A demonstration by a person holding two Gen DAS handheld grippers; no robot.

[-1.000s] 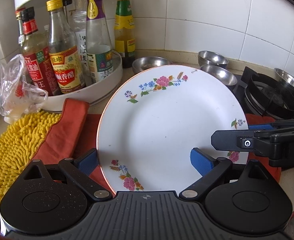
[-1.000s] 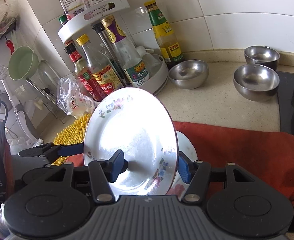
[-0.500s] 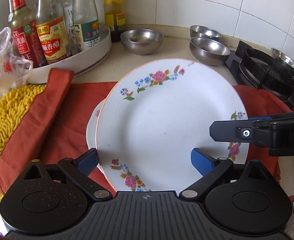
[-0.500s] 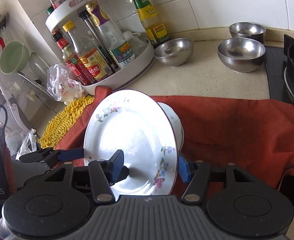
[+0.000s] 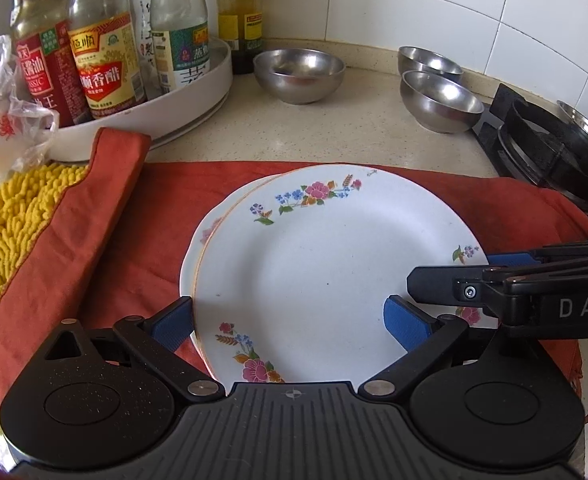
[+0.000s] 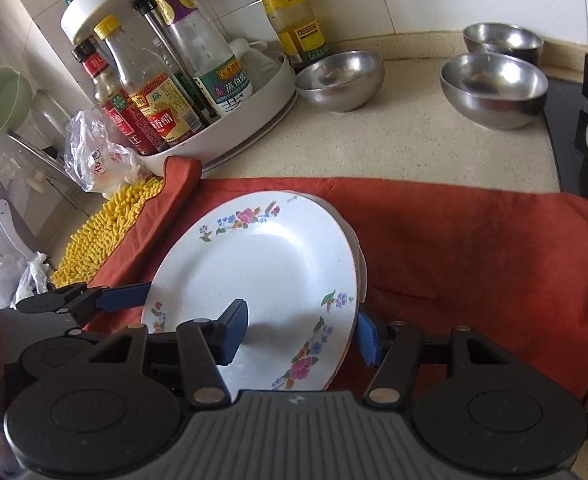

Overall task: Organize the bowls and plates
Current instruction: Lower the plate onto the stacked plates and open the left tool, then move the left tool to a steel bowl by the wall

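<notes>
A white plate with flower prints (image 5: pixel 325 264) (image 6: pixel 262 276) is held by both grippers over the red cloth (image 5: pixel 126 248). My left gripper (image 5: pixel 290 322) is shut on its near rim, one blue pad over the face and one under the edge. My right gripper (image 6: pixel 299 336) clamps the rim on the plate's right side. A second floral plate (image 5: pixel 198 248) (image 6: pixel 361 268) lies on the cloth right under it, with only its edge showing. I cannot tell whether the two plates touch. Three steel bowls (image 5: pixel 298 74) (image 5: pixel 439 100) (image 5: pixel 429 62) stand apart at the back of the counter.
A white turntable rack of sauce bottles (image 5: pixel 198 92) stands at the back left, with a plastic bag (image 5: pixel 2 120) and a yellow chenille mat (image 5: pixel 10 232) beside it. The gas stove (image 5: pixel 549 152) lies to the right with another steel bowl (image 5: pixel 581 120) on it.
Both grippers have sunk with the plate. It has gone from steeply tilted in the air to nearly flat just over the plate on the cloth.
</notes>
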